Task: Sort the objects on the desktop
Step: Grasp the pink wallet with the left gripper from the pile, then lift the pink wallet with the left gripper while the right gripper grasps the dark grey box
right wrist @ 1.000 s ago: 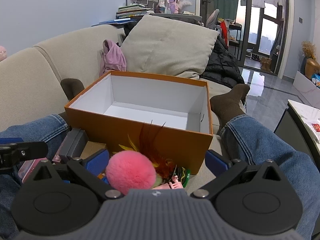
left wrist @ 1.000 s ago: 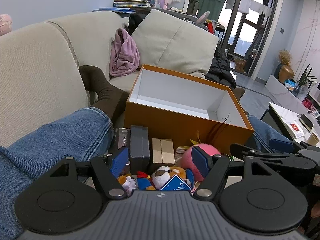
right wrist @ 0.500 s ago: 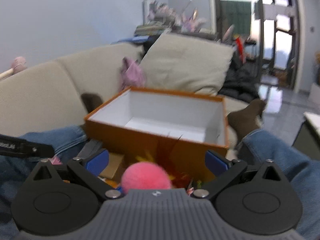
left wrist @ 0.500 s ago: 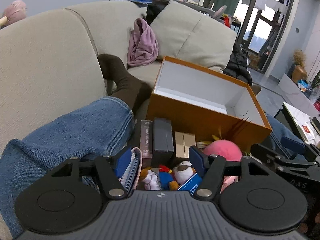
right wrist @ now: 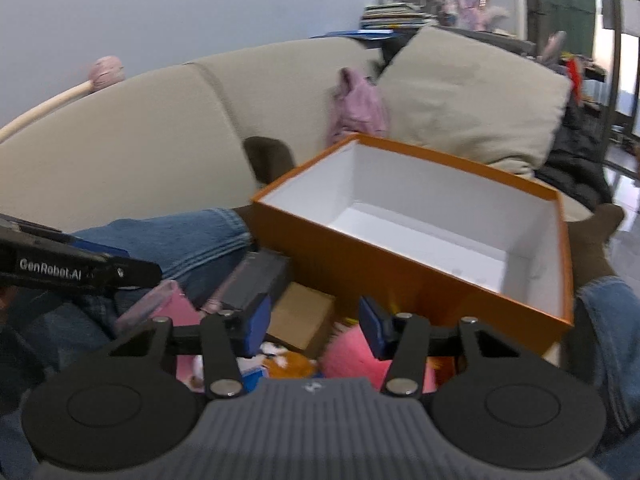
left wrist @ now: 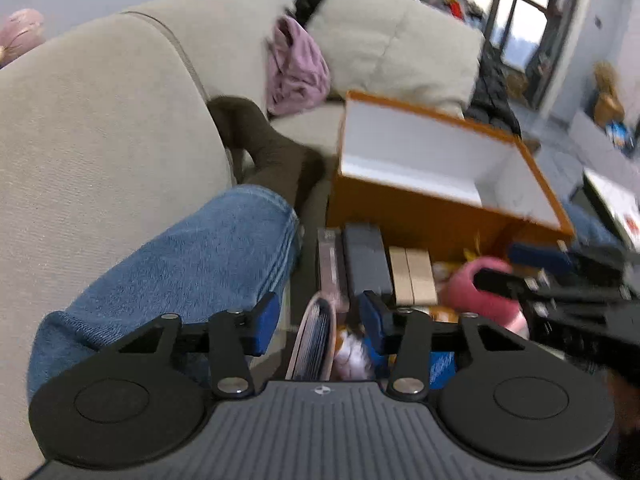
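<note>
An open orange box (left wrist: pixel 416 216) with a white, empty inside sits on the sofa between the person's legs; it also shows in the right wrist view (right wrist: pixel 360 264). In front of it lies a heap of small things: a dark grey case (left wrist: pixel 366 260), a tan box (left wrist: pixel 412 276), a pink pompom (left wrist: pixel 488 288), small plush toys (left wrist: pixel 352 354). My left gripper (left wrist: pixel 318 320) is open over the heap's left edge, with a pink-rimmed flat pouch (left wrist: pixel 314 340) standing between its fingers. My right gripper (right wrist: pixel 312 322) is open and empty above the tan box (right wrist: pixel 304 314) and pompom (right wrist: pixel 352 356).
The person's jeans legs (left wrist: pixel 180 272) flank the heap. A beige sofa back (left wrist: pixel 100 140), a cushion (left wrist: pixel 400 44) and a pink garment (left wrist: pixel 296 68) lie behind the box. The right gripper's arm (left wrist: pixel 560 292) crosses the left view at the right.
Both grippers have swung left. The left one now stands over the pink-rimmed pouch. The right gripper's fingers have narrowed somewhat and sit further left over the heap.
</note>
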`<state>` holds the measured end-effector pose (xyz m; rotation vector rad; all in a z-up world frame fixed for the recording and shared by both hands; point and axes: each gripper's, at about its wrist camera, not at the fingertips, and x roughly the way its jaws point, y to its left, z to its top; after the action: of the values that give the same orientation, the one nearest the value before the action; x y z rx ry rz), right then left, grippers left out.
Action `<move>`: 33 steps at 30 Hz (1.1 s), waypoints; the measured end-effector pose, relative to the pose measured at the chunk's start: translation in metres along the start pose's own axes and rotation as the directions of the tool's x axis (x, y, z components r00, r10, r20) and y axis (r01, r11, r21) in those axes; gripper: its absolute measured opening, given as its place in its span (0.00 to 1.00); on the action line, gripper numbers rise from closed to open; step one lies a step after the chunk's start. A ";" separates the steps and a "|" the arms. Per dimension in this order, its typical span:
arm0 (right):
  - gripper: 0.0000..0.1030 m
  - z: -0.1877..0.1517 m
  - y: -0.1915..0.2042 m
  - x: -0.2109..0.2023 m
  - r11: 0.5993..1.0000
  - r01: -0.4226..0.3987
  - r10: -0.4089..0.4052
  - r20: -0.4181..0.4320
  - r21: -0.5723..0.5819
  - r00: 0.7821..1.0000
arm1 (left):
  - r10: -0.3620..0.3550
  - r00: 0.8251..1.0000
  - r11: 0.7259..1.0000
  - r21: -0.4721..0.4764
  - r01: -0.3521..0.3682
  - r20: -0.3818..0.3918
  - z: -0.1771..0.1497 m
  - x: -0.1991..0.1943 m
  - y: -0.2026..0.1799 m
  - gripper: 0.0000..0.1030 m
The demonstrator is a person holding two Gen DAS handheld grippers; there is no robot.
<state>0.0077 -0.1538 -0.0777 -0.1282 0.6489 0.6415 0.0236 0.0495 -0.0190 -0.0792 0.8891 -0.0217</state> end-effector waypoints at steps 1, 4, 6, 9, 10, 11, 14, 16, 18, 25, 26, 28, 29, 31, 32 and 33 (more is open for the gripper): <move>0.51 0.002 0.003 0.004 1.000 -0.008 0.008 -0.007 -0.013 1.000 | 0.000 1.000 1.000 0.013 0.000 -0.012 -0.001 0.000 0.000 0.56; 0.51 0.006 0.008 0.016 0.999 -0.031 0.030 -0.029 -0.028 0.999 | 0.012 0.999 0.999 0.042 -0.010 -0.050 -0.005 0.005 -0.002 0.58; 0.51 0.009 0.011 0.022 0.998 -0.047 0.046 -0.037 -0.032 0.998 | 0.014 0.997 0.999 0.052 -0.011 -0.073 -0.006 0.012 -0.003 0.58; 0.51 0.010 0.013 0.027 0.997 -0.061 0.059 -0.041 -0.045 0.997 | 0.013 0.994 0.997 0.071 -0.005 -0.106 -0.009 0.024 -0.006 0.58; 0.51 0.010 0.013 0.029 0.997 -0.061 0.058 -0.046 -0.048 0.997 | 0.022 0.993 0.996 0.086 -0.012 -0.112 -0.010 0.028 -0.008 0.58; 0.51 0.009 0.013 0.031 0.997 -0.060 0.057 -0.053 -0.050 0.997 | 0.038 0.992 0.995 0.099 -0.026 -0.117 -0.011 0.031 -0.010 0.57; 0.51 0.008 0.013 0.035 0.997 -0.061 0.057 -0.070 -0.052 0.996 | 0.055 0.991 0.993 0.112 -0.041 -0.119 -0.013 0.037 -0.009 0.48; 0.51 0.009 0.014 0.036 0.996 -0.061 0.056 -0.073 -0.064 0.996 | 0.058 0.990 0.992 0.123 -0.043 -0.127 -0.014 0.040 -0.010 0.35; 0.51 0.010 0.016 0.037 0.995 -0.061 0.055 -0.075 -0.078 0.996 | 0.030 0.987 0.993 0.122 -0.011 -0.156 -0.017 0.046 -0.011 0.29; 0.51 0.011 0.022 0.039 0.991 -0.056 0.047 -0.076 -0.118 0.996 | 0.040 0.992 0.997 0.076 -0.031 -0.116 -0.023 0.043 -0.002 0.20; 0.51 0.011 0.022 0.041 0.991 -0.051 0.042 -0.077 -0.122 0.996 | 0.042 0.994 0.997 0.069 -0.035 -0.103 -0.023 0.039 0.000 0.20; 0.51 0.014 0.021 0.046 0.992 -0.043 0.034 -0.082 -0.119 0.996 | 0.043 0.997 0.998 0.048 -0.040 -0.068 -0.020 0.028 0.005 0.20; 0.51 0.015 0.021 0.048 0.993 -0.045 0.035 -0.088 -0.112 0.995 | 0.039 0.998 0.999 0.039 -0.037 -0.048 -0.019 0.022 0.007 0.20; 0.51 0.019 0.020 0.055 0.994 -0.055 0.045 -0.105 -0.092 0.993 | 0.040 0.999 0.999 0.023 -0.040 -0.014 -0.012 0.013 0.008 0.20; 0.51 0.021 0.021 0.058 0.995 -0.060 0.050 -0.114 -0.083 0.992 | 0.046 0.999 0.999 0.017 -0.046 0.002 -0.009 0.010 0.009 0.20; 0.51 0.023 0.022 0.061 0.995 -0.064 0.055 -0.120 -0.078 0.991 | 0.053 0.998 0.999 0.010 -0.053 0.016 -0.004 0.008 0.010 0.20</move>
<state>0.0444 -0.0979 -0.0945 -0.2251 0.7427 0.7224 0.0255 0.0591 -0.0282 -0.0460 0.8753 0.0235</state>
